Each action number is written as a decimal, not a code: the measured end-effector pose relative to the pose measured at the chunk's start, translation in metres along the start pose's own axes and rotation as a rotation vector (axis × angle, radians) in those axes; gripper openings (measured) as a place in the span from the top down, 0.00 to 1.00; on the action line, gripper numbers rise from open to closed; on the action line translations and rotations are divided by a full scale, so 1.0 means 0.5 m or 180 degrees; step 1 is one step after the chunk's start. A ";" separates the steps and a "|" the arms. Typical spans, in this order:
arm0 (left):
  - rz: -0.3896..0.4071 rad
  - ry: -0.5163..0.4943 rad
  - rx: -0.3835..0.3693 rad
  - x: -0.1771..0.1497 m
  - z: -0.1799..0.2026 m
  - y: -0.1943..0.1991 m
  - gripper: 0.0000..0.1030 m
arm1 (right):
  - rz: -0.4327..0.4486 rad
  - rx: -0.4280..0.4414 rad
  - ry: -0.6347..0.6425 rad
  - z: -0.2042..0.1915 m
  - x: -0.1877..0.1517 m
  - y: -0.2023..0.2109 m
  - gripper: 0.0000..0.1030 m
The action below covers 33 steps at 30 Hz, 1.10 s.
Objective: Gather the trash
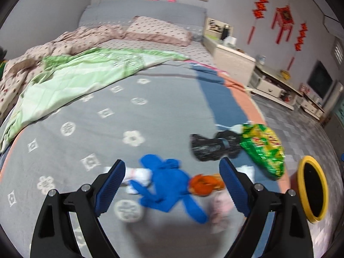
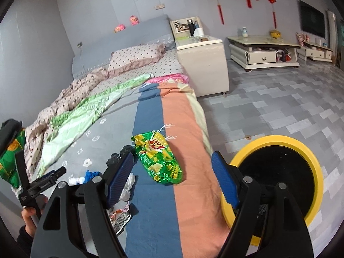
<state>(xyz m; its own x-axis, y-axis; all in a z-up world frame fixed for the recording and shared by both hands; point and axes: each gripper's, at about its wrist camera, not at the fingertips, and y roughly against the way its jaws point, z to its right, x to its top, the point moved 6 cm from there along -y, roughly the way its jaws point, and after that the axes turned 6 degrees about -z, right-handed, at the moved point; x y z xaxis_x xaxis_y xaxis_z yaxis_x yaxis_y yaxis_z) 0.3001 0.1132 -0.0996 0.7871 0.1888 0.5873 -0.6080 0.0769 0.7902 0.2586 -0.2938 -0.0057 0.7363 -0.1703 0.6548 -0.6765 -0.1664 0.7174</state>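
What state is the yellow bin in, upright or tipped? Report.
Upright: the bin stands on the floor beside the bed, its round mouth facing up.

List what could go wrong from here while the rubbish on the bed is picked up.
1. The green snack bag lies near the bed's edge; a nudge from the open right gripper might slide it to the floor instead of the yellow-rimmed bin.
2. The blue cloth, orange scrap and white scraps crowd together, so the open left gripper may grab the wrong thing.

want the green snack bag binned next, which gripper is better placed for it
Right. The right gripper is open with the green snack bag lying between its fingers, and the yellow bin is beside it. The left gripper frames the blue cloth.
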 end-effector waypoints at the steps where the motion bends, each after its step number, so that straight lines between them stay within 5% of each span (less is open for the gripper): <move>1: -0.0014 0.0036 0.0034 -0.002 -0.018 -0.004 0.17 | -0.0026 -0.0023 0.0026 -0.008 -0.001 -0.014 0.30; 16: -0.0334 0.0567 0.0231 -0.051 -0.189 -0.113 0.17 | -0.0429 -0.0220 0.0134 -0.031 -0.031 -0.216 0.27; 33: -0.0505 0.0732 0.0203 -0.049 -0.166 -0.240 0.20 | -0.0643 -0.0327 0.0304 -0.062 -0.069 -0.409 0.25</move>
<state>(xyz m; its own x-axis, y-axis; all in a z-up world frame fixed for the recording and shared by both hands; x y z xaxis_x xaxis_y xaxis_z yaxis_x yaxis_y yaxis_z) 0.3450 0.1808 -0.2236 0.8232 0.3970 0.4059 -0.4656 0.0630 0.8828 0.3720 -0.2236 -0.1674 0.8577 -0.0503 0.5117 -0.5141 -0.0872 0.8533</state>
